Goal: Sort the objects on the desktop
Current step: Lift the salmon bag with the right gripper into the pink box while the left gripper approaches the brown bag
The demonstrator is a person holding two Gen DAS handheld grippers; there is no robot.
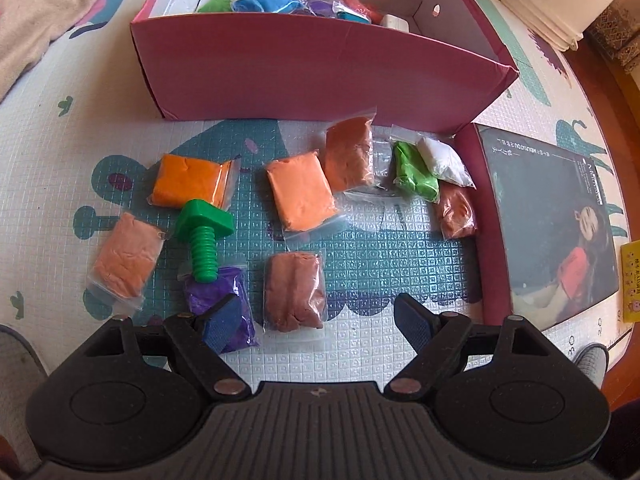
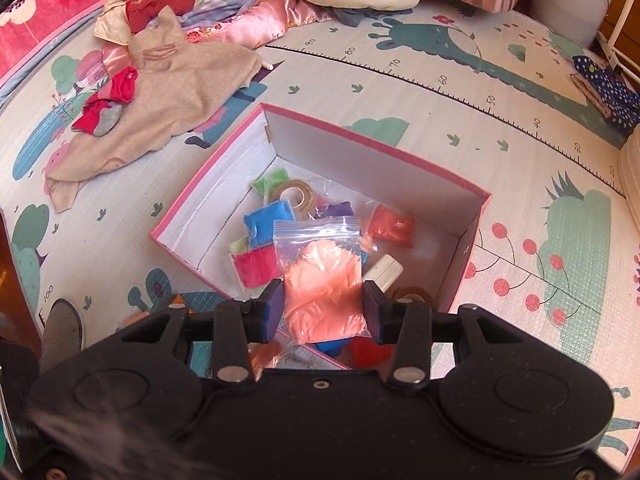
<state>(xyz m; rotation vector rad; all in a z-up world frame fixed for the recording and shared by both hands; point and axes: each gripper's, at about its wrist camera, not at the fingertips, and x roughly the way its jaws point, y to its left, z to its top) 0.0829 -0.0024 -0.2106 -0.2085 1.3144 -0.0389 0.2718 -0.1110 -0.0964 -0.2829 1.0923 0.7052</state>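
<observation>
In the left wrist view, several clay bags lie on the play mat in front of a pink box (image 1: 320, 72): orange (image 1: 190, 180), peach (image 1: 300, 194), brown (image 1: 294, 290), purple (image 1: 224, 304), green (image 1: 414, 172), white (image 1: 442, 158). A green toy bolt (image 1: 204, 240) lies among them. My left gripper (image 1: 316, 322) is open and empty just above the brown bag. In the right wrist view my right gripper (image 2: 324, 308) is shut on a pink clay bag (image 2: 324, 280), held over the pink box (image 2: 464, 256), which holds several coloured bags and tape rolls.
The box lid (image 1: 548, 232) with a picture lies right of the bags. Clothes (image 2: 160, 92) and cushions are piled at the mat's far side. A slippered foot (image 2: 60, 332) stands at the left. White folded boards (image 1: 552, 4) lie beyond the box.
</observation>
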